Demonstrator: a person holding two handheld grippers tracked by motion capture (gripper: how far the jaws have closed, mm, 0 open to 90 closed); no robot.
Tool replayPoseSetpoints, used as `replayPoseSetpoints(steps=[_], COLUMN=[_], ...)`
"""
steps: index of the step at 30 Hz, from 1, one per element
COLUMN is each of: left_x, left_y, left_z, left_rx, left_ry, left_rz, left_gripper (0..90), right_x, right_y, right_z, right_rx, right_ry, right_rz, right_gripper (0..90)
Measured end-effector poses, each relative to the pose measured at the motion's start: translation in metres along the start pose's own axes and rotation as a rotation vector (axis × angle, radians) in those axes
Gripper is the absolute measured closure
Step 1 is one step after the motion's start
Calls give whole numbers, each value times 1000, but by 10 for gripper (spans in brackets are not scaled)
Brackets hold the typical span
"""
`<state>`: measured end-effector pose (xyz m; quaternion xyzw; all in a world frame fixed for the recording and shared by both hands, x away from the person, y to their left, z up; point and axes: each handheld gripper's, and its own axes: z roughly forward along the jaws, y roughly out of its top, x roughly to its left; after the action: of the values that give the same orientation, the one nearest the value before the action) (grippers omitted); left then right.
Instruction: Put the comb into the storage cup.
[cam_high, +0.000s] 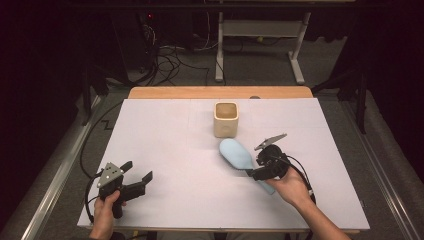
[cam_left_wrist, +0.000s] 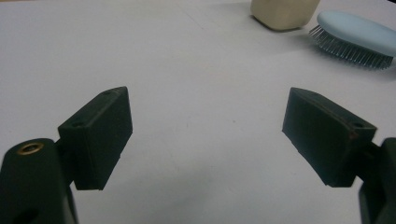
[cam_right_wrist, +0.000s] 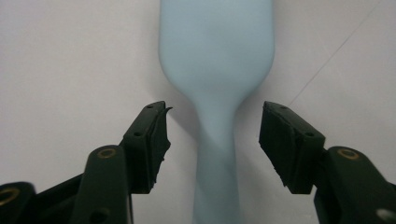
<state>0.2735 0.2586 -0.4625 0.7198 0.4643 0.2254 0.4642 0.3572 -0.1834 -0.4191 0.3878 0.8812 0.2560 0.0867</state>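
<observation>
White sheeting covers the worktop (cam_high: 175, 150), with a strip of bare wood showing along its far edge and dark floor, cables and a pale desk frame beyond. On it, right of centre, lies a light blue hairbrush (cam_high: 236, 154), bristles down, its oval head pointing toward the far left and its handle running back toward the near right. The right gripper (cam_high: 256, 172) sits over that handle, held in the person's right hand (cam_high: 291, 187); in the right gripper view the handle (cam_right_wrist: 215, 154) runs straight up between the two black fingers (cam_right_wrist: 149, 140), which stand wide on either side with a gap to the plastic on both, not touching it. Just beyond the brush head stands a cream square cup (cam_high: 226, 119), upright and open at the top, near the head but apart from it; in the left gripper view the cup (cam_left_wrist: 282, 13) and the brush's bristled side (cam_left_wrist: 352, 39) sit close together at the upper right. The left gripper (cam_high: 139, 174) rests near the front left corner of the sheet, held in the left hand (cam_high: 106, 205), well apart from brush and cup, its fingers (cam_left_wrist: 98, 135) spread wide over bare white surface. Open sheet lies all across the left half and along the far right side, and the near edge runs just behind both hands.
</observation>
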Motion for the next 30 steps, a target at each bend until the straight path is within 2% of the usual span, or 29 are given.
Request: replayPoseSetpoints(steps=[3,7,12,19,24,28,30], left_x=[0,0,0,0,0,0,0], left_y=[0,0,0,0,0,0,0], left_z=[0,0,0,0,0,0,0], left_rx=[0,1,2,3,2,4,4], left_ry=[-1,-2,-3,-4,-3,-5,-5], left_rz=[0,-1,4,5,5,7,6], left_gripper=[170,169,169,169,169,170,169], right_x=[-1,0,1,-1,0,3,3], right_y=[2,3,5,9,12,17,19], right_z=[9,16,22,31,34,36,36], right_rx=[50,83,102,142,162,193,205], right_ry=[-15,-21,-26,-26,-39,-71,-72], right_rz=[-5,-10,-21,6,8,-26,-29], right_gripper=[395,396,397,406,409,452,474])
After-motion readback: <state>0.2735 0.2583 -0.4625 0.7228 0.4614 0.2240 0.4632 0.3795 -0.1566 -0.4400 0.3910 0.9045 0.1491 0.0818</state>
